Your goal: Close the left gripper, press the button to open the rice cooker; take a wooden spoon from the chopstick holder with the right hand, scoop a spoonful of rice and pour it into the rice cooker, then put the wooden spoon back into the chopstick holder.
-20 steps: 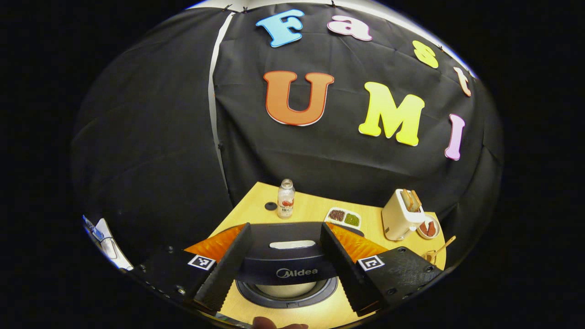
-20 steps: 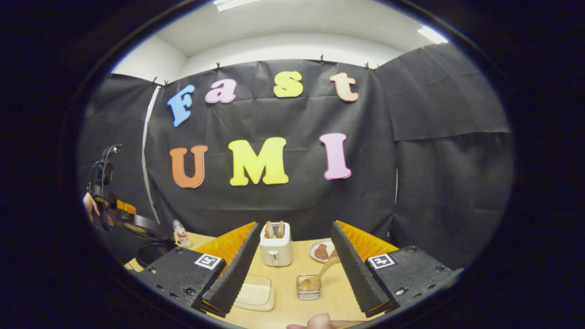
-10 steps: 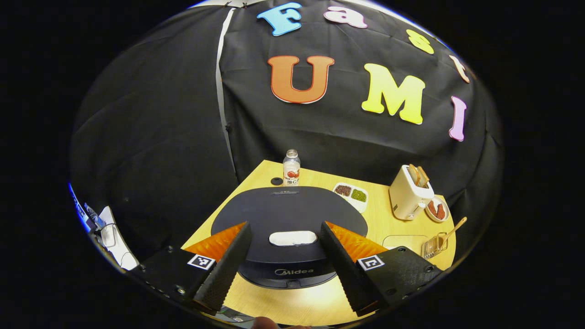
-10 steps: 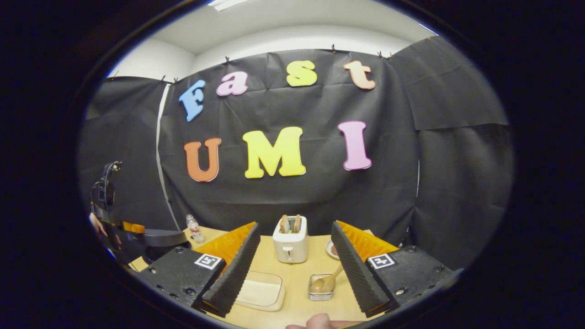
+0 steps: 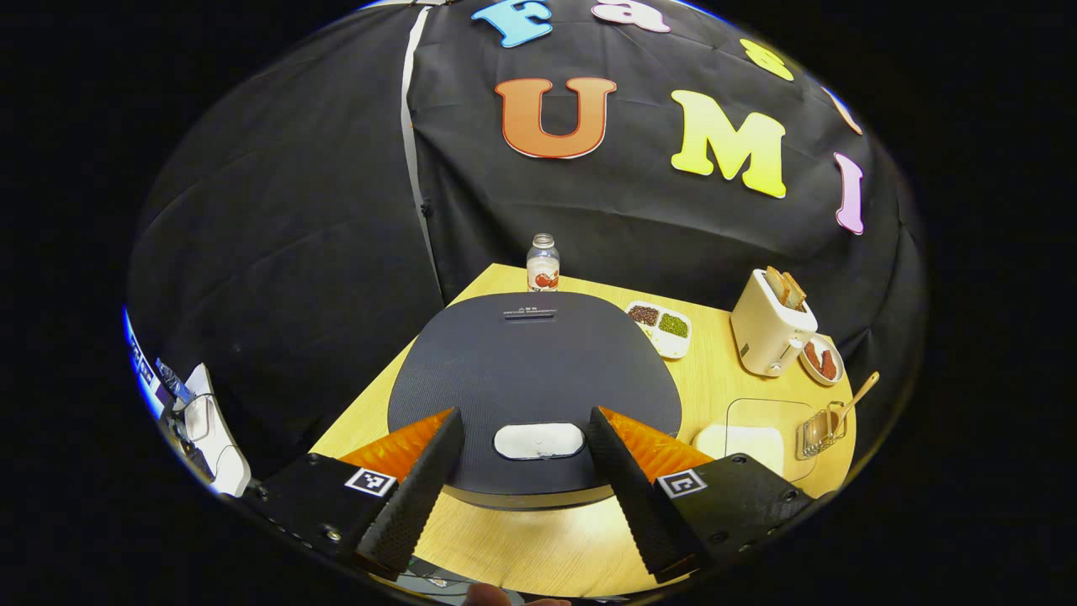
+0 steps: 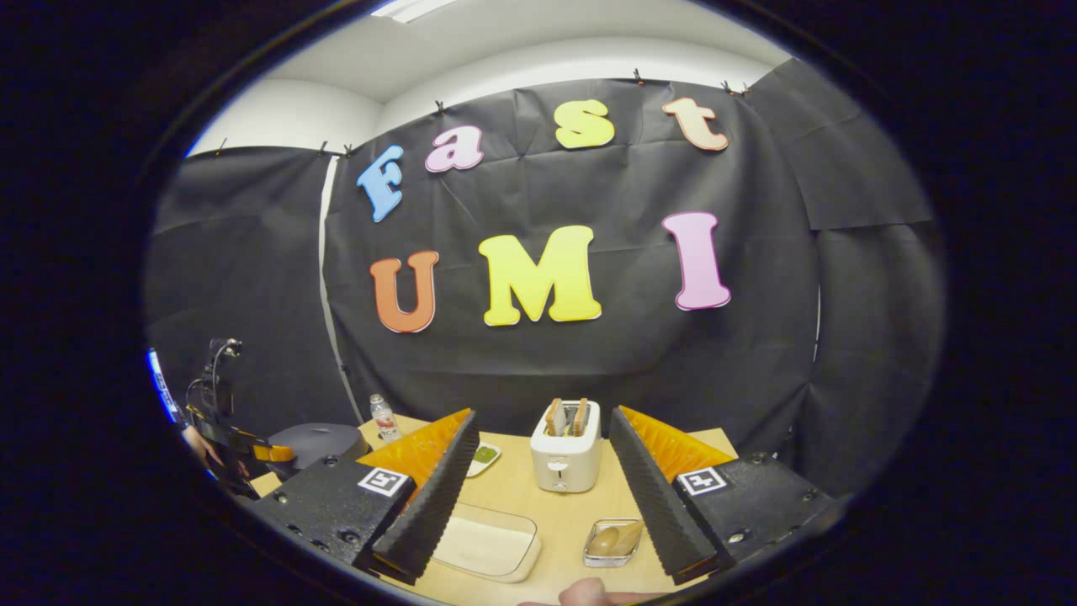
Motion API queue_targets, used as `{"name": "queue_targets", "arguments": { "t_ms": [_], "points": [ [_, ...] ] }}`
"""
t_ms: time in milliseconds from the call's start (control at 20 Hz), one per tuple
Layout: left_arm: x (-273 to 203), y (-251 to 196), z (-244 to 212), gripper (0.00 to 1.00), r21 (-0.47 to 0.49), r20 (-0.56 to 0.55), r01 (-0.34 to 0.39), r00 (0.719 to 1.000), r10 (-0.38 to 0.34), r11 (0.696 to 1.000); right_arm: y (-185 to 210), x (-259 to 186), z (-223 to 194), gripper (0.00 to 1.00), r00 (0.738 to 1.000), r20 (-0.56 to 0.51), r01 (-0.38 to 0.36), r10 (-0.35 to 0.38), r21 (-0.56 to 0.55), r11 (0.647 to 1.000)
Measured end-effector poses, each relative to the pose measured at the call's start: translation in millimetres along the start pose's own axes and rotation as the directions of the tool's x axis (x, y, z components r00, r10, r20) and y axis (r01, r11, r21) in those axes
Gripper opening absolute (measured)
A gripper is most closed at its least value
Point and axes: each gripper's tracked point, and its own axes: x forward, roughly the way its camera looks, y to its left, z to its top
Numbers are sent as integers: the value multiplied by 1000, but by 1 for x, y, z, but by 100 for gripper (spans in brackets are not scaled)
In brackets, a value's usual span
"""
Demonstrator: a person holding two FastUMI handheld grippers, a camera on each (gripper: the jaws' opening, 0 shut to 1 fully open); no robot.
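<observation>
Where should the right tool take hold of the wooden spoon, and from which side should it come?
Probably the handle of the wooden spoon, where it sticks out above the chopstick holder. The bowl end sits down inside the holder, and the handle leans up and away from the toaster, so the right tool best comes from above.

Wooden surface (image 5: 538,547) carries the rice cooker (image 5: 530,370), lid down. Behind the cooker: bottle (image 5: 543,263). To its right: two-part dish (image 5: 663,322), toaster (image 5: 770,324), small plate (image 5: 823,360), clear rice container (image 5: 753,429), chopstick holder (image 5: 820,425) with wooden spoon (image 5: 854,398).
</observation>
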Motion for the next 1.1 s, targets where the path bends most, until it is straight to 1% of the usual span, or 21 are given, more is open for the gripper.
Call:
{"name": "queue_targets", "arguments": {
  "t_ms": [200,250,300,450,500,650,750,800,850,950,1100],
  "points": [
    [-2,-1,-4,98,-6,-9,-12,1000,12,1000,-7,9,1,100,1000,0,-27,27,2,1000],
    [-2,0,-3,98,-7,-2,-13,1000,13,1000,-8,9,0,97,999,-2,-32,32,8,999],
    [0,-1,-3,98,-10,-1,-14,1000,14,1000,-8,10,0,100,999,-7,-34,34,18,999],
    [-7,-3,-11,98,-29,-42,-19,999,18,999,-9,13,-2,100,999,-10,-42,42,33,999],
    [-12,-4,-8,99,-26,-33,-17,999,16,1000,-8,14,-2,100,999,-12,-45,46,35,998],
    [-4,-3,-14,99,-28,-44,-11,999,9,1000,-7,17,-4,100,999,-13,-49,50,62,997],
    [-7,-2,-14,99,-26,-17,-11,1000,11,1000,-2,17,-6,100,998,-16,-57,58,77,995],
    [-7,-1,-16,99,-34,4,-7,1000,7,999,2,18,-5,97,998,-14,-63,64,79,995],
    [-7,-1,-16,99,-33,19,-1,1000,2,999,6,18,-4,100,998,-10,-67,68,78,995],
    [-7,-2,-15,99,-11,31,5,1000,-5,1000,11,13,-1,100,998,-3,-64,64,61,996],
    [-7,-2,-9,98,5,60,-3,998,2,1000,21,-2,14,100,998,26,-53,53,28,998]
  ]
}}
